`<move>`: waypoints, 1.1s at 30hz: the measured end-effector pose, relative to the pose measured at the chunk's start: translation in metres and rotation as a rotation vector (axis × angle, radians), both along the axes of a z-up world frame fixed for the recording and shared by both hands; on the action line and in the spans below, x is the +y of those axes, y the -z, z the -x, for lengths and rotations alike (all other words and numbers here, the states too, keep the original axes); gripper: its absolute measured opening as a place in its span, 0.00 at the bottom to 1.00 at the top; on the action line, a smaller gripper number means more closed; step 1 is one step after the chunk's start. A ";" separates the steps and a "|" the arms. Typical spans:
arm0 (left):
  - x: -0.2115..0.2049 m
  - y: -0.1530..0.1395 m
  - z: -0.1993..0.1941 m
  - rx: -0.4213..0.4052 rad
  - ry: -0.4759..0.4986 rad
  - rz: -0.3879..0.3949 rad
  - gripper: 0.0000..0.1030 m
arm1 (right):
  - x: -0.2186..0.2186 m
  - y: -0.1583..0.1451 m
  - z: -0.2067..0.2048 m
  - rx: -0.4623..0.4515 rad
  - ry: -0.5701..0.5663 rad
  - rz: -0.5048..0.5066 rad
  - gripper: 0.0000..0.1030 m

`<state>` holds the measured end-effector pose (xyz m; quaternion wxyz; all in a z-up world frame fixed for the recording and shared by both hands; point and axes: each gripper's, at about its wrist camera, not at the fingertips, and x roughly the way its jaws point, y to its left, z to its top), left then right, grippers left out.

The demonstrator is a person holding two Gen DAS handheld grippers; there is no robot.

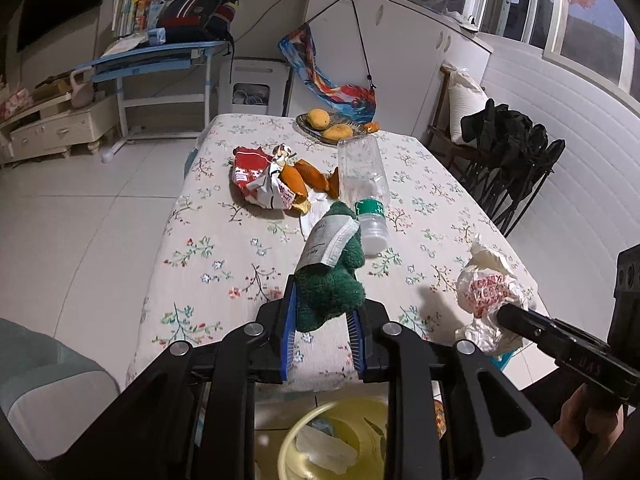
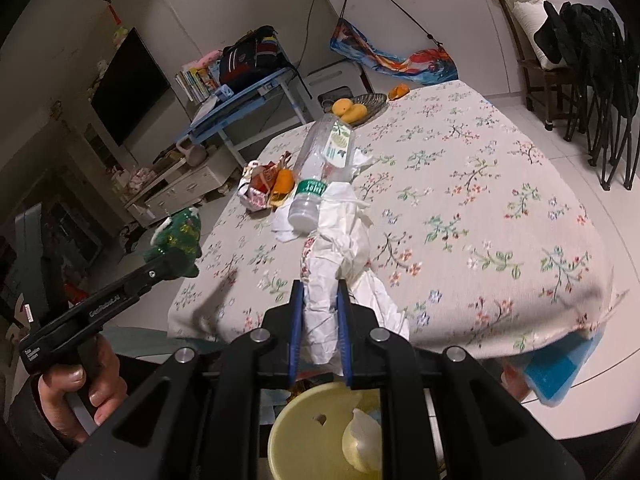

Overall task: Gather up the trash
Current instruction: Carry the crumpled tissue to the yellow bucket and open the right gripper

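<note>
Two grippers are loaded, as I read it. The biggest thing is the floral-clothed table (image 1: 224,248), with an empty plastic bottle (image 1: 362,184) lying near its middle and a torn red snack wrapper (image 1: 256,178) at its nine o'clock. A yellow bin (image 1: 308,440) sits at six o'clock under the near edge. My left gripper (image 1: 322,320) is clamped on a green plush toy (image 1: 332,276). At its three o'clock, my right gripper (image 2: 320,324) pinches crumpled white paper (image 2: 336,256).
</note>
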<state>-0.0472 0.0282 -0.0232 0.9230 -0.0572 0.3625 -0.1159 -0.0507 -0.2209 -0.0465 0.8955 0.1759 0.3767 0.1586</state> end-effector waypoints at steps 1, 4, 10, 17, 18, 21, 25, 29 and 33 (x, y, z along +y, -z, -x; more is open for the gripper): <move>0.000 0.000 0.002 0.000 0.001 0.000 0.21 | 0.002 0.001 0.002 0.004 -0.008 0.001 0.16; -0.002 0.001 0.008 -0.001 0.002 0.000 0.21 | 0.006 0.004 0.010 0.015 -0.035 0.004 0.16; -0.002 0.001 0.018 -0.002 0.003 0.005 0.21 | 0.026 0.014 0.025 0.072 -0.114 0.031 0.17; -0.004 0.002 0.029 -0.003 0.009 0.004 0.21 | 0.063 0.052 0.039 0.243 -0.264 0.145 0.17; -0.004 0.002 0.032 -0.004 0.011 0.004 0.21 | 0.067 0.057 0.039 0.264 -0.282 0.161 0.17; -0.005 0.003 0.039 -0.006 0.014 0.003 0.21 | 0.074 0.066 0.041 0.300 -0.315 0.187 0.17; -0.006 0.004 0.047 -0.008 0.018 0.003 0.21 | 0.078 0.076 0.044 0.345 -0.340 0.211 0.17; -0.006 0.004 0.053 -0.009 0.022 0.001 0.21 | 0.086 0.083 0.047 0.374 -0.356 0.239 0.21; -0.009 0.004 0.059 -0.010 0.031 -0.009 0.22 | 0.087 0.086 0.047 0.385 -0.359 0.252 0.31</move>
